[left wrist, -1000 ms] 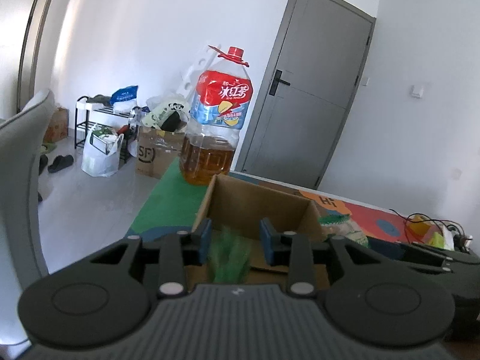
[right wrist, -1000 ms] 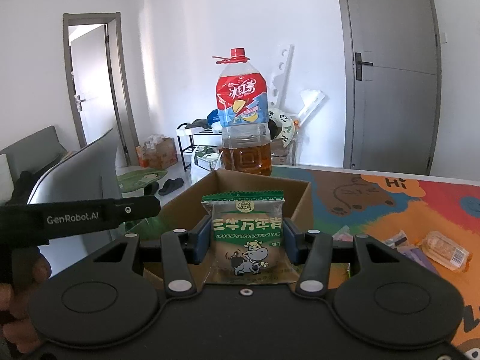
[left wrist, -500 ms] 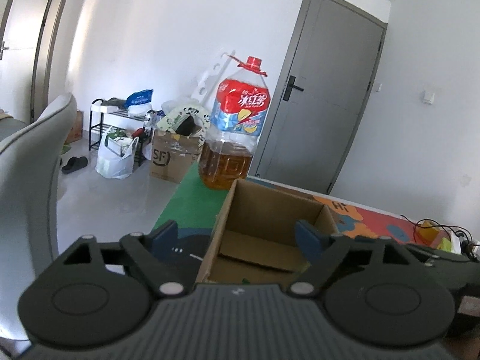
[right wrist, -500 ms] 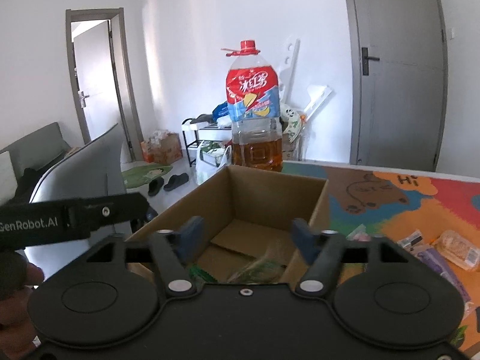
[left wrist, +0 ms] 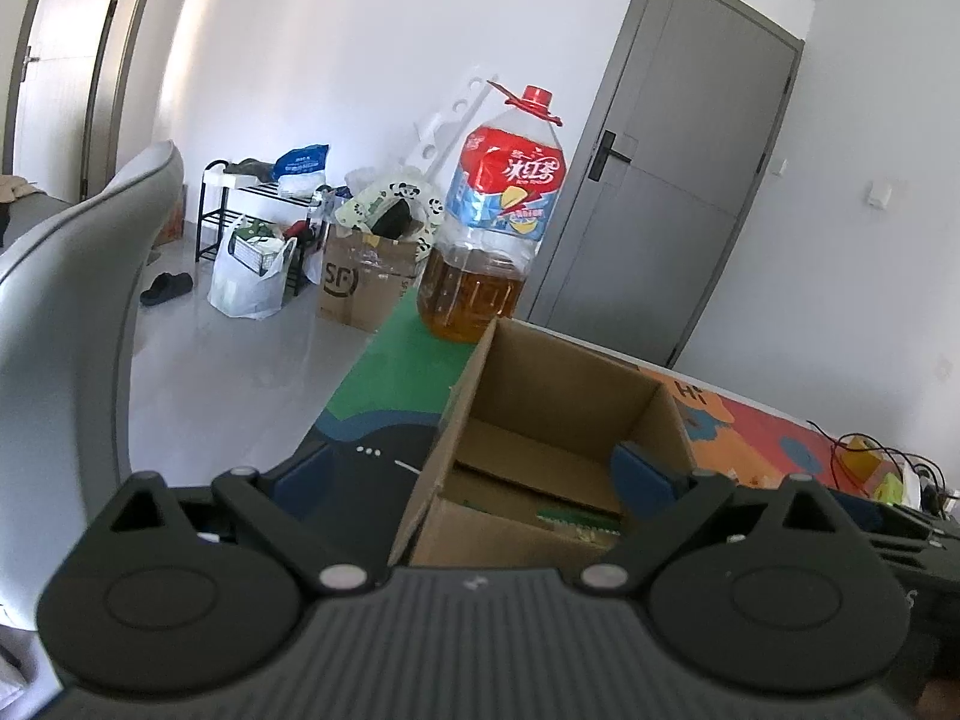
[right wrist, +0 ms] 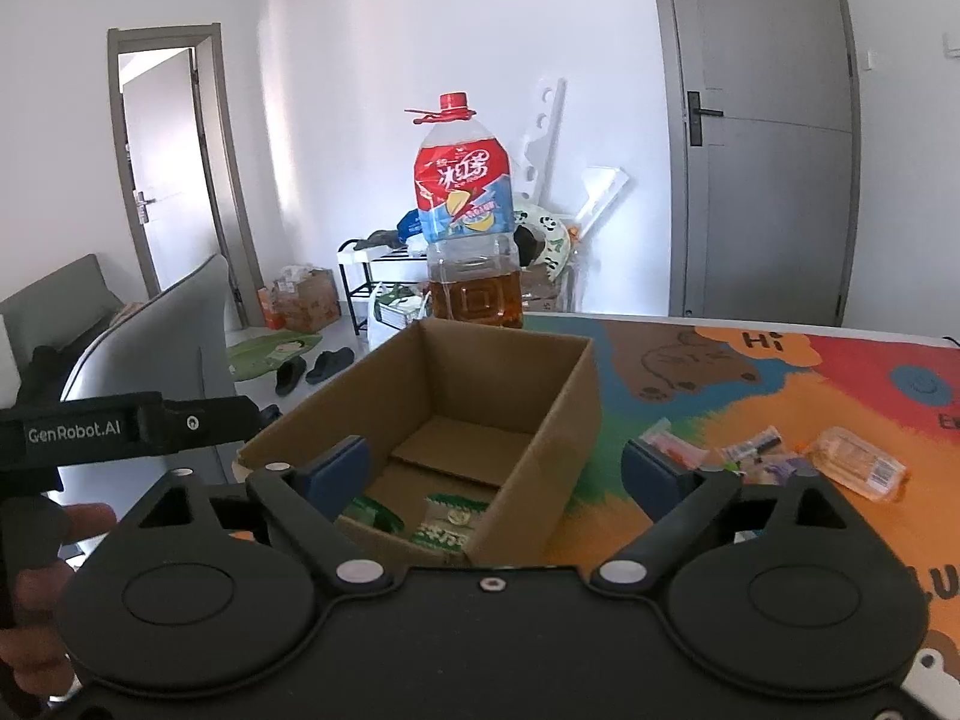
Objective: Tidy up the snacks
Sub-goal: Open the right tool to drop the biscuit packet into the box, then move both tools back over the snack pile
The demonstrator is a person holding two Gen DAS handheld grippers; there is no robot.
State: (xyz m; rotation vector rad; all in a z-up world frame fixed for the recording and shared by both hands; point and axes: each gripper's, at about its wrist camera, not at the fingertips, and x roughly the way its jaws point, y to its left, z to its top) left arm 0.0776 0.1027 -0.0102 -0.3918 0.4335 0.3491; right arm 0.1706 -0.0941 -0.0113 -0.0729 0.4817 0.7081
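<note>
Cardboard box [right wrist: 480,408] has two green snack packs [right wrist: 447,525] inside. Both tongs, left [left wrist: 474,474] and right [right wrist: 495,471], are wide open and hold nothing. Next, I think, reach for the loose snacks [right wrist: 774,459] on the surface [right wrist: 840,372].

My blue fingertips [right wrist: 336,471] flank a brown cardboard box [right wrist: 558,408] holding green-and-white packets [right wrist: 450,525], lettering perhaps green; the mat [right wrist: 840,372] is orange, red, cartoon-patterned.
</note>
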